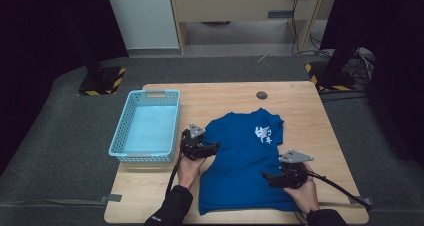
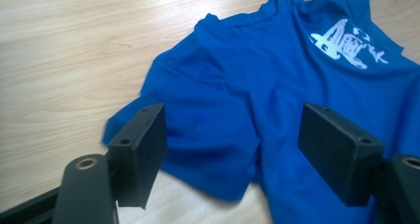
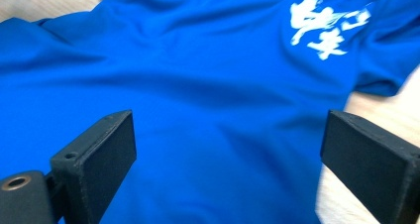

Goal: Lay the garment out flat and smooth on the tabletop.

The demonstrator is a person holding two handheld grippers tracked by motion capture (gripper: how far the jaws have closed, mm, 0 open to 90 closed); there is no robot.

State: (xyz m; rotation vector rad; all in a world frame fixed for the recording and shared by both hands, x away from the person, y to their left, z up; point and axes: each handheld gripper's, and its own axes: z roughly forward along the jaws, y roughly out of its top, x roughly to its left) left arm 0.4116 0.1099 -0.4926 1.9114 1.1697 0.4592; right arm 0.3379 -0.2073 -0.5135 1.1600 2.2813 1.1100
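High view first: a blue T-shirt (image 1: 245, 161) with a white print (image 1: 263, 134) on the chest lies spread flat on the wooden table (image 1: 310, 111), collar away from the person. A light blue plastic basket (image 1: 146, 127) stands on the table just left of the shirt. The left gripper (image 1: 212, 147) sits at the shirt's left sleeve, held by the left hand (image 1: 189, 170); the right gripper (image 1: 267, 177) reaches in over the shirt's lower right part, held by the right hand (image 1: 304, 192). Left gripper view: the left gripper (image 2: 233, 144) has its jaws spread wide, gripping nothing, with the sleeve of the T-shirt (image 2: 277, 100) lying between and beyond them on the table (image 2: 64, 50). Right gripper view: the right gripper (image 3: 225, 159) is likewise wide open and empty, its jaws low over the body of the T-shirt (image 3: 198, 85), the white print (image 3: 324, 28) farther off at upper right.
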